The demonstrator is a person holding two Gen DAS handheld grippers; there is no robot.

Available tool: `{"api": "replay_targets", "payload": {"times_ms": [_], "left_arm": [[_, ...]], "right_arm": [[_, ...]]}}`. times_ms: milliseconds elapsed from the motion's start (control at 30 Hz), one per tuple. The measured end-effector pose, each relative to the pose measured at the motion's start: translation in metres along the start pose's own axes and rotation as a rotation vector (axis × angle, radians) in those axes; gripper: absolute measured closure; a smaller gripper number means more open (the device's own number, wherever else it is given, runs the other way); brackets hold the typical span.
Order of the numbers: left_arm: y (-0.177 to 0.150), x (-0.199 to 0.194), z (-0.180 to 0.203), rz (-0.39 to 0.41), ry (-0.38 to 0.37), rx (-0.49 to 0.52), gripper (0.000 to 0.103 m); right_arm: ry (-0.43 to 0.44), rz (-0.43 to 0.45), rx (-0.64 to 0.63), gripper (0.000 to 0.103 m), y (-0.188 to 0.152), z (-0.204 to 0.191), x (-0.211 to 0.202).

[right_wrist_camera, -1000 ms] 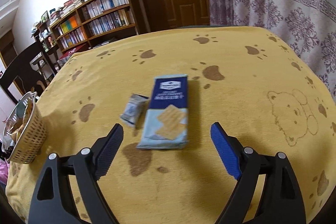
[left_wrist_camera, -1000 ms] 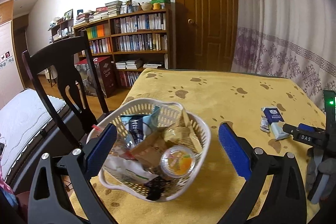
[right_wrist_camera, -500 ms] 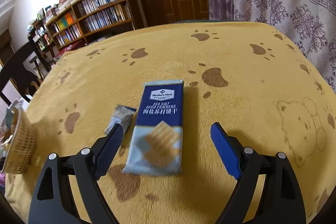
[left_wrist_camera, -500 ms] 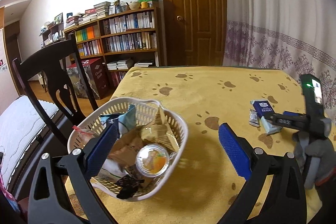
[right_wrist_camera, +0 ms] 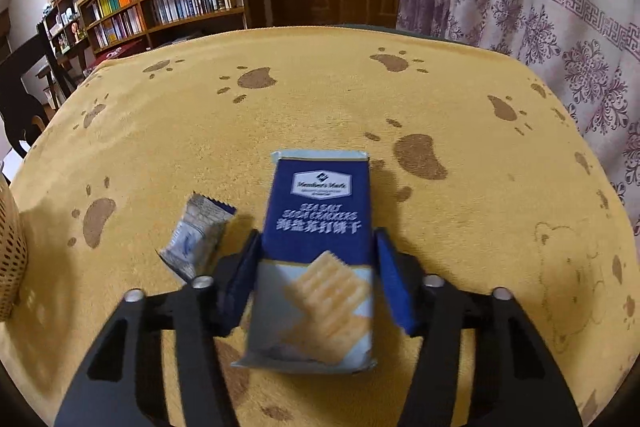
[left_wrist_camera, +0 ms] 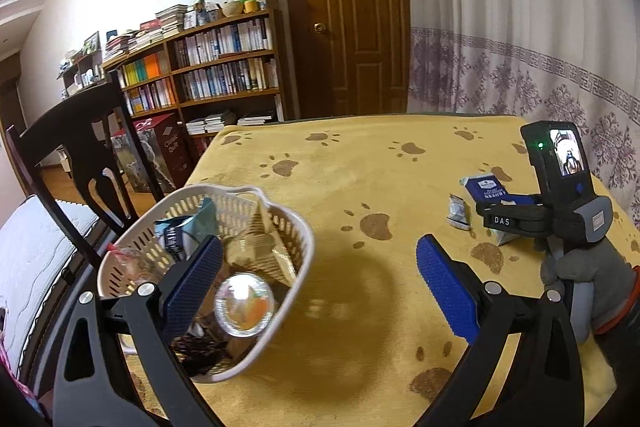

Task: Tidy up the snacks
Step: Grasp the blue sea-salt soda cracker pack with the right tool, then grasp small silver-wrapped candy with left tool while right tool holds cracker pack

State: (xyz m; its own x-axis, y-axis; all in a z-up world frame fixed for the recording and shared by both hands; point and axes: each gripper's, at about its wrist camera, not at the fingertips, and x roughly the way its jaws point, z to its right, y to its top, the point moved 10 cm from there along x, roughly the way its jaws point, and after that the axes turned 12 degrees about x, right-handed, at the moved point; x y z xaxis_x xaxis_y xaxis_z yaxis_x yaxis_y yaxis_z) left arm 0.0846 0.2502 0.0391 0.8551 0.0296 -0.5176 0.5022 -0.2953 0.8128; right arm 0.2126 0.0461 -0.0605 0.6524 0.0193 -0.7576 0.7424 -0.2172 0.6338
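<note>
Right claw pinches cracker packet between its pads.

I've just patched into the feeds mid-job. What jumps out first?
The right gripper has its blue pads closed against both sides of the blue soda cracker packet on the yellow paw-print tablecloth, a small silver packet beside it. To the left, the white basket is heaped with snacks, and the left gripper is open.
</note>
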Motion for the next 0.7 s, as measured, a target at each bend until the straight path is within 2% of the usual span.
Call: {"api": "replay_targets", "payload": {"times_ms": [200,533,700], "left_arm": [[0.003,0.009,0.022,-0.007,-0.027,0.032,0.004],[0.019,0.048,0.090,-0.033,-0.095,0.145,0.006],[0.027,0.085,0.127,-0.070,-0.152,0.186,0.024]], "right_arm": [[-0.002,0.006,0.007,0.053,-0.009,0.028,-0.013],[0.019,0.012,0.026,0.053,-0.030,0.077,-0.036],[0.038,0.012,0.032,0.052,-0.033,0.078,-0.038]]}}
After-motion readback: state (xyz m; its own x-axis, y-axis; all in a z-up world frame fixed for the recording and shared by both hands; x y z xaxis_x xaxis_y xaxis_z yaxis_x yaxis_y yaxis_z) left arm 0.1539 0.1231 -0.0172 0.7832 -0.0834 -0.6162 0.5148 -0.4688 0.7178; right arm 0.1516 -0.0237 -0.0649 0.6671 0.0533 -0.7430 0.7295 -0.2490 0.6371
